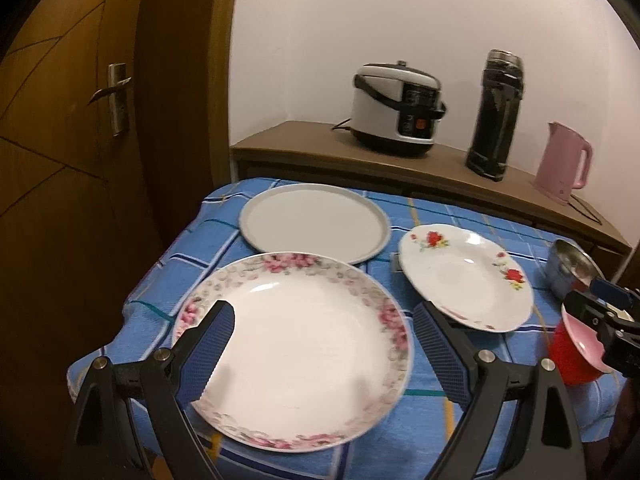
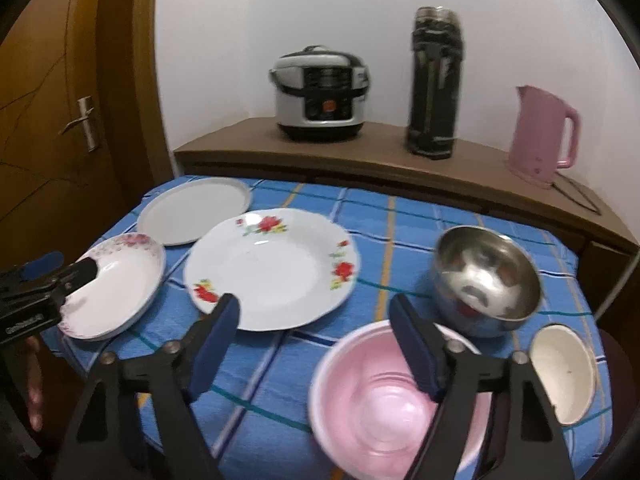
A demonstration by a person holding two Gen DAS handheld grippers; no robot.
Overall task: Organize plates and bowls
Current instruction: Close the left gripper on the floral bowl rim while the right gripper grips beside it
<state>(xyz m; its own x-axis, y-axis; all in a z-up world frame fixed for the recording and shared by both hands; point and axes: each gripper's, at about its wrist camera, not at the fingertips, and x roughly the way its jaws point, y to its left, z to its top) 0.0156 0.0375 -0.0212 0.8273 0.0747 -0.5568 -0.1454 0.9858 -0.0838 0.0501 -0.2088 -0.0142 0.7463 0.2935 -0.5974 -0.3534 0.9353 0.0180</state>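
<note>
Right, both claws are over the blue checked tablecloth and both stand spread. The left gripper hangs above the pink-flowered plate at the near left corner of the table; its left finger crosses the plate's rim and its right finger sits just beyond the right edge, so the plate lies between the jaws with no pad pressing on it. Over on the other side, the right gripper is also wide apart: one finger dips inside the pink bowl, the other hangs over bare cloth, and the bowl's near wall sits in the gap, not pinched. From the left wrist view that same bowl shows a red outside. Just behind it stands the steel bowl, tipped a little toward the camera, and to the right of the pink one rests a small white bowl, tilted on its side near the table's edge. In the middle lies the red-rose plate, flat, just beside the pink-flowered one, and behind them at the far left corner sits the plain grey plate, touching neither as far as I can tell. Behind the table, a wooden sideboard carries a rice cooker, a dark flask and a pink kettle, all upright and well apart
</note>
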